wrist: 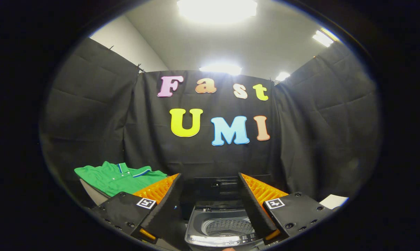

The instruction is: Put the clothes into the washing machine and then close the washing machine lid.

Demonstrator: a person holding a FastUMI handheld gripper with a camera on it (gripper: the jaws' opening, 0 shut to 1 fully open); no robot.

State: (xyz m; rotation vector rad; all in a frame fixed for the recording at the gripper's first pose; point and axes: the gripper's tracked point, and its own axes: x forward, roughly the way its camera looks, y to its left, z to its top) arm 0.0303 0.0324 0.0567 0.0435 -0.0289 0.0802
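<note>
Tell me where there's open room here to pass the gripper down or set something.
The open gripper has nothing between its fingers. Just beyond them the washing machine stands lid up, its drum bare, so that is the clear way in. The surface beside the machine is covered by the green shirt.

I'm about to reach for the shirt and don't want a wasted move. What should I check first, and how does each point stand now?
1. Washing machine lid raised, drum open: ok.
2. Drum free of other laundry: cannot tell, only part of it shows.
3. Gripper fingers open, holding nothing: ok.
4. Green shirt within the fingers' line: not ok, it lies off to the left, beyond the left finger.
5. Shirt lying free, nothing on top: ok.
</note>
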